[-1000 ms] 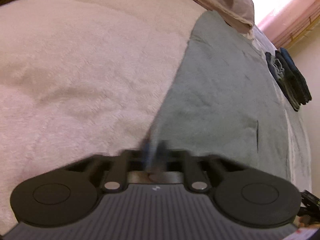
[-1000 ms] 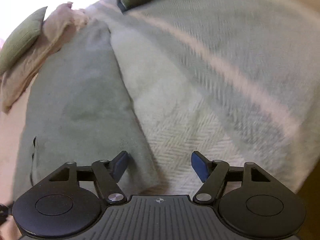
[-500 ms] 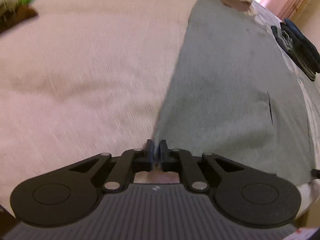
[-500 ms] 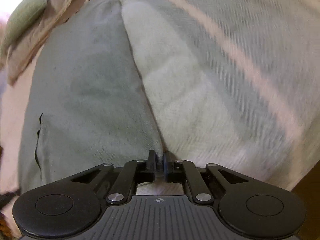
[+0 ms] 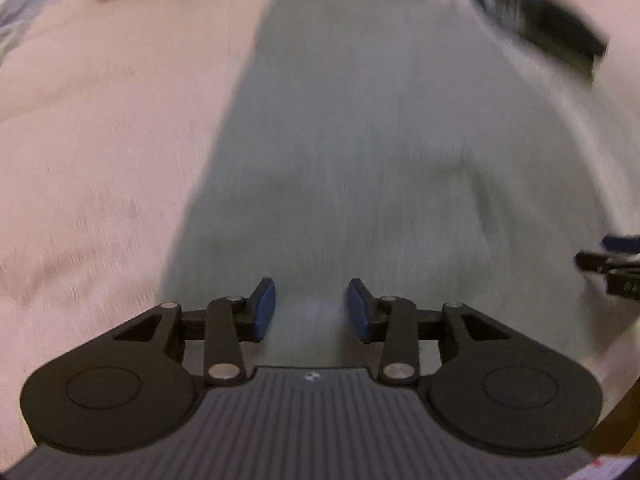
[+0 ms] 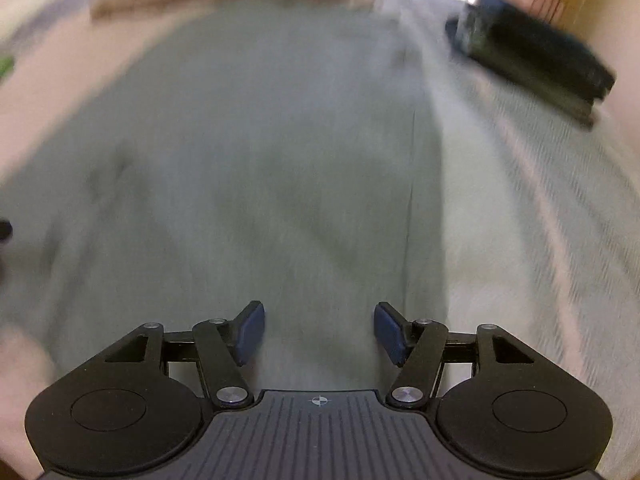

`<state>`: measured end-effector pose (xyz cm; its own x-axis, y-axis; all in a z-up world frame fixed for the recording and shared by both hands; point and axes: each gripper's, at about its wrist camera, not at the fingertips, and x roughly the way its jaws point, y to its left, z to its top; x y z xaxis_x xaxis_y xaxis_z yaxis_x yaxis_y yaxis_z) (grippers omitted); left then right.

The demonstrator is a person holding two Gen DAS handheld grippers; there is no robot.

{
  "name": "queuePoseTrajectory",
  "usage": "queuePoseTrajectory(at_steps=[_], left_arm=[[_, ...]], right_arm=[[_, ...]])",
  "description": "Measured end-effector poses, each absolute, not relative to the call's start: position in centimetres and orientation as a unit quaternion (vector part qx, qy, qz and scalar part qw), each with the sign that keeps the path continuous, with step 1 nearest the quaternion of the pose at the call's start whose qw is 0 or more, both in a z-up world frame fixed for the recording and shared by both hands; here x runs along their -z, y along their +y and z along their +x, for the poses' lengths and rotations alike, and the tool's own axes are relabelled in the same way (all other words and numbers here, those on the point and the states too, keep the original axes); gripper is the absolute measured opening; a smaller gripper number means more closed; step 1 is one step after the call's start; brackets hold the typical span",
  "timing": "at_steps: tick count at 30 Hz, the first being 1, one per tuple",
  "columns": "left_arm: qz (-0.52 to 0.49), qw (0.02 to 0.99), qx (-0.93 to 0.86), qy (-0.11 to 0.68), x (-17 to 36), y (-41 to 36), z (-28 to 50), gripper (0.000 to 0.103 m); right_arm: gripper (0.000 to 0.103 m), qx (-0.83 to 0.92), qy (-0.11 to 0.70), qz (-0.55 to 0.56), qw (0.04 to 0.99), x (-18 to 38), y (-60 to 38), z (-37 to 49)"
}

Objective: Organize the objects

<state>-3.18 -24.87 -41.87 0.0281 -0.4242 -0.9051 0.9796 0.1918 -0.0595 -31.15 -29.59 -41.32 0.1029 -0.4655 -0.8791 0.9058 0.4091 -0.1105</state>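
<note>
While both views blur, grey-green flat cloth (image 5: 360,140) lies spread on pink fleecy bed (image 5: 100,140); left claw (image 5: 311,309) and right claw (image 6: 319,333) opening, empty, above it; dark folded stack (image 6: 532,60) far right.

A: Both views are smeared. What's that dark stack (image 6: 528,60) far ahead, right of the right gripper (image 6: 318,332)?

B: Can't tell, too blurred. The other gripper (image 5: 612,264) is cut off at the left view's right edge.
</note>
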Motion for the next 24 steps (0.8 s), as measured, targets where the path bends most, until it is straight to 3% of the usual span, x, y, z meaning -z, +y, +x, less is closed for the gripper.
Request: queuePoseTrajectory(at_steps=[3,8,10,12,18,24], left_arm=[[0.347,0.644,0.535,0.422,41.9,-22.4,-4.2,0.036],[0.369,0.637,0.460,0.496,41.1,-19.1,-4.9,0.038],[0.386,0.640,0.441,0.497,39.5,-18.1,-5.6,0.038],[0.386,0.646,0.439,0.490,36.9,-17.3,-6.3,0.039],[0.343,0.667,0.477,0.458,26.1,-15.8,-6.8,0.058],[0.319,0.683,0.519,0.403,17.4,-14.5,-6.0,0.068]], right_arm=[[0.058,0.479,0.463,0.271,0.695,40.8,-26.9,-33.2],[0.059,0.451,0.526,0.334,0.639,40.2,-25.4,-34.2],[0.059,0.451,0.514,0.379,0.623,38.5,-25.7,-35.2],[0.059,0.451,0.482,0.412,0.628,35.7,-25.9,-36.2],[0.059,0.466,0.385,0.428,0.672,23.9,-24.9,-36.4],[0.059,0.479,0.352,0.388,0.704,17.2,-21.7,-32.5]])
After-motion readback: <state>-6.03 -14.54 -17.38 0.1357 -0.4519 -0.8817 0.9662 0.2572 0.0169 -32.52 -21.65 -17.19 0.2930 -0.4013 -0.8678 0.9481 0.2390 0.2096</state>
